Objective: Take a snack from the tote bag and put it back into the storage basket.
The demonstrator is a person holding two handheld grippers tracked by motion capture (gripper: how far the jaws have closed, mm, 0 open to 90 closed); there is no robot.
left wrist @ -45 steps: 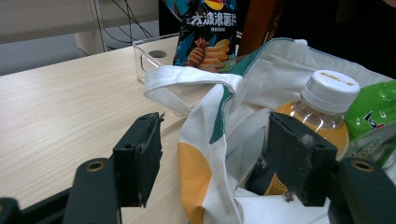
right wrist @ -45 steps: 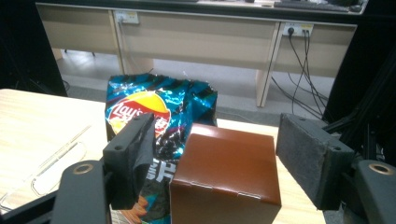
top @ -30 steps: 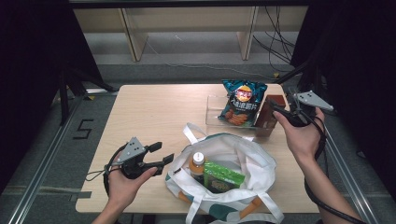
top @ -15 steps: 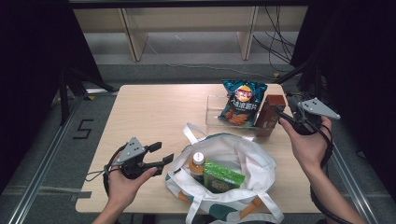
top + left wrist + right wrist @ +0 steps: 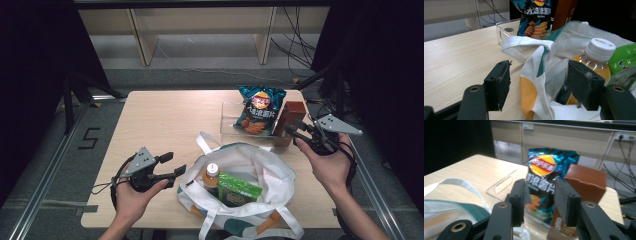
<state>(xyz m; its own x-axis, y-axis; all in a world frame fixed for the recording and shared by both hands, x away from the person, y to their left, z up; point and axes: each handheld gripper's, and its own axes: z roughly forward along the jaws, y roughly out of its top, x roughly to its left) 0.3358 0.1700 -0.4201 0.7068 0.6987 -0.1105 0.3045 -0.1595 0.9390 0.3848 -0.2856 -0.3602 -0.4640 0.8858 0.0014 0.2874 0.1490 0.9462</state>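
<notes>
Right gripper sits at the right edge of the high view, fingers half spread and just been closing, nothing pinched between them yet; through the gap the right gripper view looks at the chip bag and the left edge of the brown carton. Key relation: both things lie straight ahead of the right fingers, standing upright in the clear tray, long axes vertical, carton just beside the bag on its right. Carton is the nearer one to the fingertips, close to touching, contact can't be told. Right hand is far nearer than the left. Left gripper hovers at lower left of the high view, fingers spread wide, straddling the rim of the tote bag without pressing it. Tote is soft white cloth with teal lining and an orange patch, floppy, mouth open. Inside stand a bottle of orange drink, clear plastic, white cap, and a glossy green packet. Chip bag is crinkly blue foil, puffy; carton is stiff matte cardboard, boxy. Table is pale wood grain, flat.
</notes>
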